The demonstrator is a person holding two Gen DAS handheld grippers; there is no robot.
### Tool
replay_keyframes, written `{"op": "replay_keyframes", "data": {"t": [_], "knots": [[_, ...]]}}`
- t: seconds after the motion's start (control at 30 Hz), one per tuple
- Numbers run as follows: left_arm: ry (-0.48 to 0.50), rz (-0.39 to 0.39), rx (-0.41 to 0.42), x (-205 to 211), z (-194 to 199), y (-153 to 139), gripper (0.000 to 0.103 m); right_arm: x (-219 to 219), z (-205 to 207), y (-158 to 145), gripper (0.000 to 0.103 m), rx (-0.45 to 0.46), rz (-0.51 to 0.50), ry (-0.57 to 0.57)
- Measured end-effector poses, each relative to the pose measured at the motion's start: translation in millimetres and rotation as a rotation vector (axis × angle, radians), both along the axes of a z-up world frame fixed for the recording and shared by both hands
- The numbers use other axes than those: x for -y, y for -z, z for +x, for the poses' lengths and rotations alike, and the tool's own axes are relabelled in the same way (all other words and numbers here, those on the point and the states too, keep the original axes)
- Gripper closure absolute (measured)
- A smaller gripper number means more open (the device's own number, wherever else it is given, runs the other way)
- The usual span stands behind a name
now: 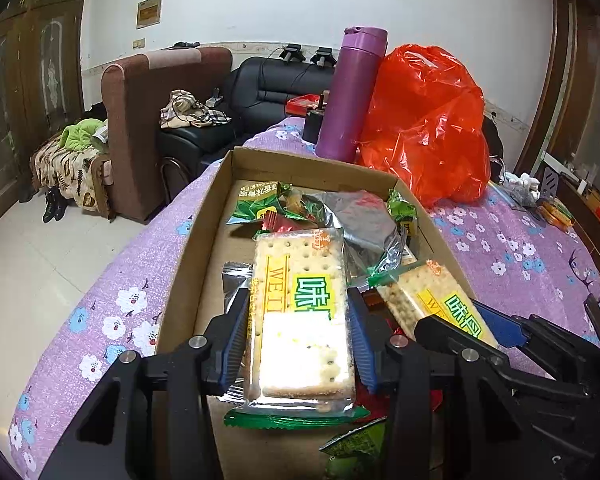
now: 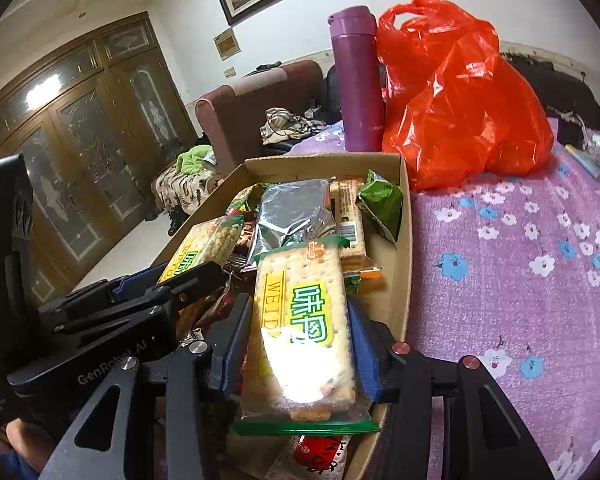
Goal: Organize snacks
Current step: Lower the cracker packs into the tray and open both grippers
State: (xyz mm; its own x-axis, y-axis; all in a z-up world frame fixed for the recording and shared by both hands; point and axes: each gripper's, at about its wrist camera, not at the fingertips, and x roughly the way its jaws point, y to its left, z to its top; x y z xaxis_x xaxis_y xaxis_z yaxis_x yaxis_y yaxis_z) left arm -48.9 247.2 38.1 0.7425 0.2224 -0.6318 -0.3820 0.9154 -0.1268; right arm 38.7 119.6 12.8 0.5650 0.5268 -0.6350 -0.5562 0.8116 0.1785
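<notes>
A clear-wrapped cracker pack (image 1: 300,320) with a green crimped end is seen nearest the left wrist camera, lying lengthwise between the blue pads of the left gripper (image 1: 300,336), whose jaws are partly closed and pressed against the pack's two long sides. A second cracker pack (image 2: 306,332) of the same kind is clamped the same way in the right gripper (image 2: 300,340), its pads set against both edges. Both packs are held above a shallow cardboard box (image 2: 404,240), where crinkled foil and green packets (image 2: 380,204) are heaped loosely. The wrappers are glossy and glare-washed near the lens, so the lower print cannot be read. The square, pitted crackers are shown through the film. The box is set on a purple flowered cloth (image 2: 520,280), and behind it a matte purple flask (image 1: 350,96) is stood upright just beside a crumpled, translucent red plastic bag (image 1: 428,120); whether the two touch cannot be told.
</notes>
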Motion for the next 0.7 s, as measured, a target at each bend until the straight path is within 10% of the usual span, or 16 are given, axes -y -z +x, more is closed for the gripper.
{"op": "replay_keyframes", "data": {"t": [0.7], "knots": [[-0.08, 0.031, 0.071, -6, -14, -7, 0.045, -2, -15, -7, 0.05, -0.009, 0.027, -0.095]]}}
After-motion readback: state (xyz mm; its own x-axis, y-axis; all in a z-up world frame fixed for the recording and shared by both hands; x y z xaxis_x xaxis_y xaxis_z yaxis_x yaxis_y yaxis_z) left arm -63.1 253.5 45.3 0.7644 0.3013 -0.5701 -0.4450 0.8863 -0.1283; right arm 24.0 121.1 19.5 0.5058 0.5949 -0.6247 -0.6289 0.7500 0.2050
